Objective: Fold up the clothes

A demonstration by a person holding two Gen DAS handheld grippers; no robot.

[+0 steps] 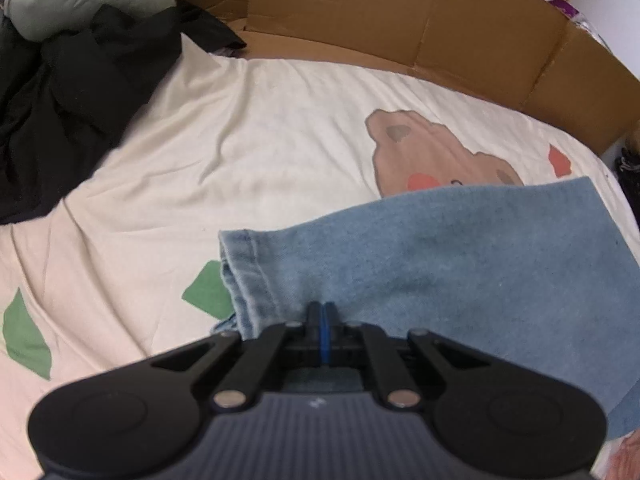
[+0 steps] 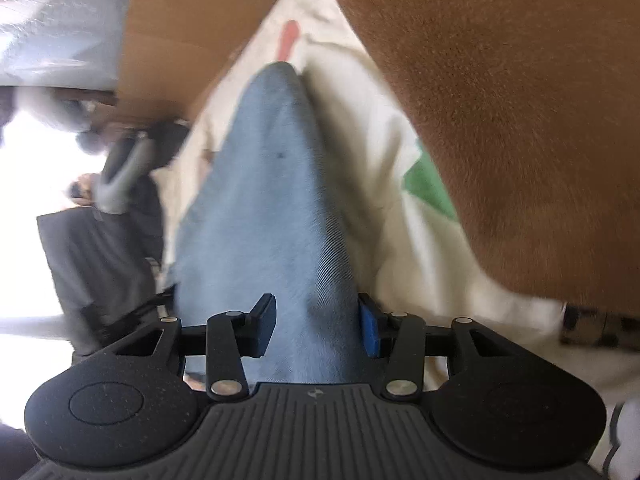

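Light blue jeans (image 1: 460, 256) lie on a cream bedsheet (image 1: 248, 148) printed with a brown bear and green shapes. In the left wrist view my left gripper (image 1: 321, 312) is shut on the jeans fabric near the hemmed leg end (image 1: 240, 272). In the right wrist view my right gripper (image 2: 318, 322) is open, its blue-padded fingers (image 2: 370, 330) standing on either side of a raised ridge of the jeans (image 2: 272, 200), which runs away from the camera. The view is blurred.
A pile of black and grey clothes (image 1: 68, 80) lies at the far left of the bed. Cardboard panels (image 1: 440, 20) stand along the far edge. A brown fuzzy surface (image 2: 520, 100) fills the upper right of the right wrist view.
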